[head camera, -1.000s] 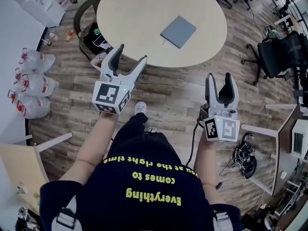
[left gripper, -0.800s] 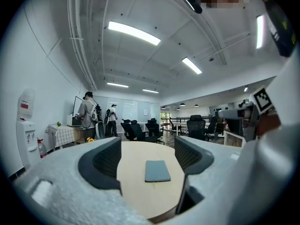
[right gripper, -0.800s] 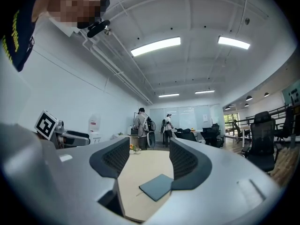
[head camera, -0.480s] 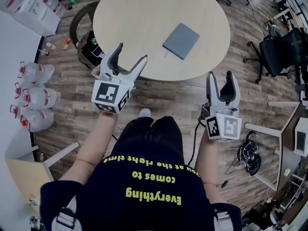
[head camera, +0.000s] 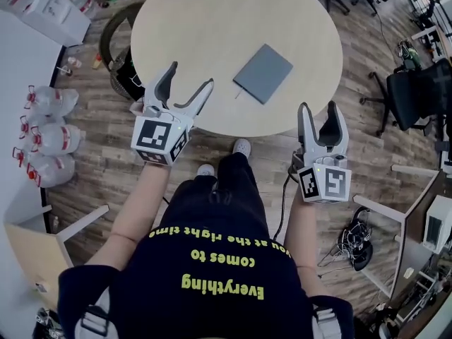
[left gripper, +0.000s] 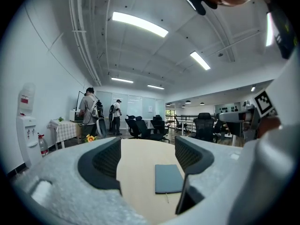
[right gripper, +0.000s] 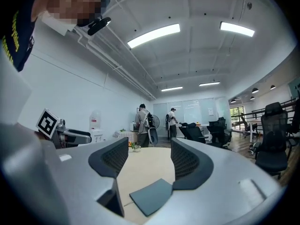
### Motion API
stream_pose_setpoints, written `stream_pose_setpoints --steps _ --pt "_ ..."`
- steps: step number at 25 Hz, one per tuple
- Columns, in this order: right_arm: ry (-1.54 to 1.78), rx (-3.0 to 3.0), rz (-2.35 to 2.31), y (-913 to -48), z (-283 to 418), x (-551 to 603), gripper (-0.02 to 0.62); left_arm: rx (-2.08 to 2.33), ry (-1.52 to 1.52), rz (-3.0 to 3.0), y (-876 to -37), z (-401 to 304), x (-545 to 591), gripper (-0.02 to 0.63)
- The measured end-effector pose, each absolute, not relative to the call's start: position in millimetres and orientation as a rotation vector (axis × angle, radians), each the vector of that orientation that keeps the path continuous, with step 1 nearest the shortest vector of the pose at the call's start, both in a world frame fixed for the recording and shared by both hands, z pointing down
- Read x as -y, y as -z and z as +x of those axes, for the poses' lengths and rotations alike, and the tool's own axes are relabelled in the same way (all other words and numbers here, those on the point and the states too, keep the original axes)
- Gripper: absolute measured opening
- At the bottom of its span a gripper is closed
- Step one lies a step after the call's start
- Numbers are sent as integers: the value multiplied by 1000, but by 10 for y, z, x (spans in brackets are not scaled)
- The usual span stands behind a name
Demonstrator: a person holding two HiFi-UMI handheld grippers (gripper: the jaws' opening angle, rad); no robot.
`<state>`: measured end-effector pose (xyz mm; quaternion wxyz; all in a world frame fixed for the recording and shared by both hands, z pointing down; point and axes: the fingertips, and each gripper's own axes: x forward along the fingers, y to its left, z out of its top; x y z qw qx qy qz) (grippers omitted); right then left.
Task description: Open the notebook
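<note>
Both grippers have advanced toward the round table (head camera: 212, 27). The right gripper (head camera: 318, 107) is now just beside its near edge. The jaws of the left gripper (head camera: 191, 76) and the right gripper have just been opening, with nothing between them.

The room is brightly and evenly lit from above. Long ceiling lights (left gripper: 139, 23) glow white across the upper middle of the left gripper view, and again in the right gripper view, with slight bloom round them. In the head view the pale table (head camera: 212, 20) shows no hard glare, and the notebook (head camera: 263, 73) casts hardly any shadow on it. The head view is sharp, its edges bowed. Both gripper views are round fisheye pictures with black corners, bent lines, and a soft near foreground at the bottom.
</note>
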<state>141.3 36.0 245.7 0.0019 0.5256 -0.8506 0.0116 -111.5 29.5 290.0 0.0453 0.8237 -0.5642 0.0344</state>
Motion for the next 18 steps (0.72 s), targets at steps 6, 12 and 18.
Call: stream_pose_setpoints --steps 6,12,18 --pt "49 2745 1556 -2222 1721 484 288 1805 -57 2433 -2861 -877 284 362" --pt "12 2821 1437 -2278 1773 962 289 1911 -50 2367 -2785 -761 599 360" --pt "-43 2829 1397 -2450 1769 1157 290 1907 -76 2368 -2849 -640 772 361"
